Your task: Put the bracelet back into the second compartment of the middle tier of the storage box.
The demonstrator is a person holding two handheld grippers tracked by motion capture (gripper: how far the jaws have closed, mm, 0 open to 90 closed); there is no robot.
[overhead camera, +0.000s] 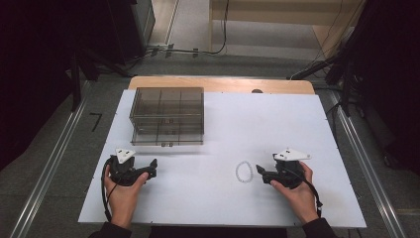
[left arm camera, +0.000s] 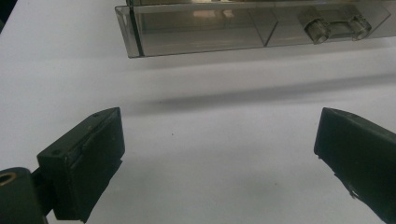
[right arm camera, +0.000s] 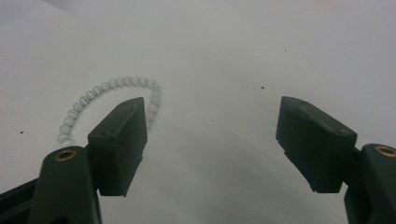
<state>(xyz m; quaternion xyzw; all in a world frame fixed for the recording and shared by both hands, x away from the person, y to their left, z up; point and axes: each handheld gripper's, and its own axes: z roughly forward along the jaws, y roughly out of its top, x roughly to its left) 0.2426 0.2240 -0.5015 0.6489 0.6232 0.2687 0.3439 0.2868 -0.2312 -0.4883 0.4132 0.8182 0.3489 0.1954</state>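
Pale, pearly beads form the bracelet (overhead camera: 243,171), a small closed ring lying flat on the white table (overhead camera: 277,124), just left of the right gripper (overhead camera: 259,172) and apart from it. In the right gripper view the bracelet (right arm camera: 109,100) sits beyond and partly behind one jaw, outside the gap, and the jaws stand wide with bare table between them. Going left to right in the high view: the left gripper (overhead camera: 154,165) rests near the table's left side, jaws spread wide on nothing; a smoky clear drawer box (overhead camera: 167,116) stands behind it, near the far edge; then the bracelet; then the right gripper. Nothing lies between bracelet and right gripper.
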